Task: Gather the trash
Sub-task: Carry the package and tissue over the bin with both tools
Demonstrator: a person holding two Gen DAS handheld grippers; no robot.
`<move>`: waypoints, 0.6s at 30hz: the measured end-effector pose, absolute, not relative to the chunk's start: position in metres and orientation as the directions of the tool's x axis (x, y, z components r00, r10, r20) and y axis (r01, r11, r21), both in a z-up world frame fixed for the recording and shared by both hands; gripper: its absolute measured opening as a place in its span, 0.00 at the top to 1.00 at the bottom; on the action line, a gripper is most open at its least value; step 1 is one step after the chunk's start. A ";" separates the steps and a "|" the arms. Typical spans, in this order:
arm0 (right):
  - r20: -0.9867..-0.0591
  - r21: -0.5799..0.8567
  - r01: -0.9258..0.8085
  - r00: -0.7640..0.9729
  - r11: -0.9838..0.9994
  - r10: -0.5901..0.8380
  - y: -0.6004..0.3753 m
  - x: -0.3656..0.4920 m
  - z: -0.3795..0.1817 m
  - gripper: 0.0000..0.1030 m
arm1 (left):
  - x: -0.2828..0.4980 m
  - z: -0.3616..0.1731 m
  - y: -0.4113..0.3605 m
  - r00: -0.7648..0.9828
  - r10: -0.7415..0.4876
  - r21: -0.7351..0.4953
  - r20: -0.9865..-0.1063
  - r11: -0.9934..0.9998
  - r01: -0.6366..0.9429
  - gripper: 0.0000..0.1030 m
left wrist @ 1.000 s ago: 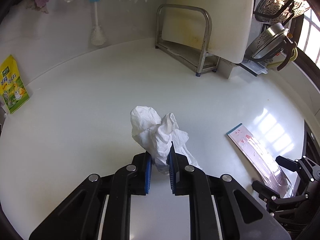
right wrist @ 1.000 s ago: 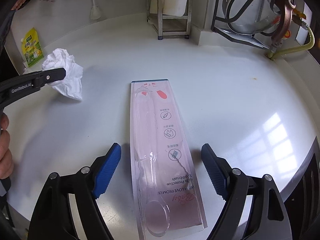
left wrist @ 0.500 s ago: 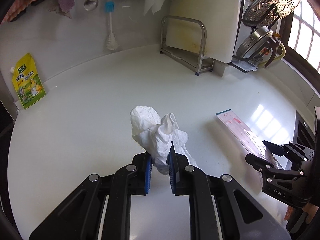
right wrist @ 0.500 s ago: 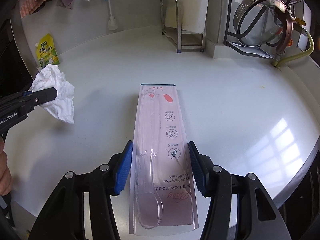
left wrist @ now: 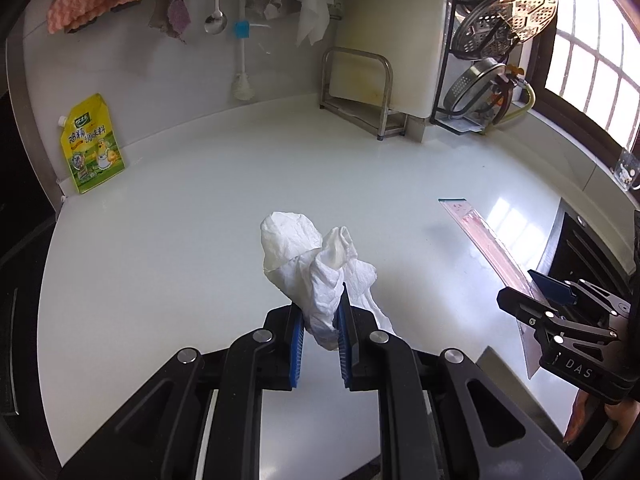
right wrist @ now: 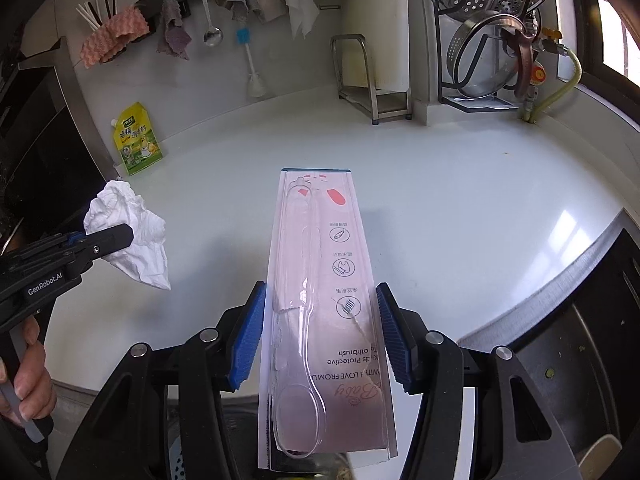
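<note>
A crumpled white tissue (left wrist: 316, 268) sticks up between the blue pads of my left gripper (left wrist: 320, 322), which is shut on it above the white counter. In the right wrist view the same tissue (right wrist: 132, 236) hangs at the left from that gripper (right wrist: 102, 242), with a person's hand behind it. My right gripper (right wrist: 322, 316) is shut on a long pink toothbrush blister pack (right wrist: 324, 280), its pads pressing both long edges, and the pack is lifted off the counter. From the left wrist view the pack (left wrist: 484, 244) slants at the right with the right gripper (left wrist: 536, 296) on it.
A yellow-green pouch (left wrist: 92, 144) leans against the back wall. A metal rack with a cutting board (left wrist: 360, 92), a bottle brush (left wrist: 242, 76), hanging cloths and a pot-lid rack (right wrist: 496, 52) line the back. The counter's dark front edge (right wrist: 592, 320) runs at the right.
Right gripper's pads closed onto the toothbrush pack and lifted it off the counter. Both grippers drew back and rose, so more of the wall and counter edge shows. The left stayed shut on the tissue.
</note>
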State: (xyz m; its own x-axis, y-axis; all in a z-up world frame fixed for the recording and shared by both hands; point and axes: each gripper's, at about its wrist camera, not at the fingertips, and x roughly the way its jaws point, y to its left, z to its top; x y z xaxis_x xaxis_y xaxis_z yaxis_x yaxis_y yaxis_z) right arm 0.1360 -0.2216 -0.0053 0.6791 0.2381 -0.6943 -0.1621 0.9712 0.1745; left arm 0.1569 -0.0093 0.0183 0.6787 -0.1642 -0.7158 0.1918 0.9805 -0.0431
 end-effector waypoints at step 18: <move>-0.650 0.256 -0.093 0.721 0.962 0.243 -0.209 -0.034 -0.009 0.49 | 0.011 0.009 -0.007 0.696 -0.196 -0.025 -0.691 0.969 0.248 0.86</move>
State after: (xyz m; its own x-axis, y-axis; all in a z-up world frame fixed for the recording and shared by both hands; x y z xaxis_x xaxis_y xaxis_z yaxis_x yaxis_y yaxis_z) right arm -0.0337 -0.2087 -0.0089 0.7206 0.2426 -0.6495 -0.0929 0.9621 0.2562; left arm 0.0108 -0.0068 0.0085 0.6959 -0.1961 -0.6909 0.2477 0.9685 -0.0255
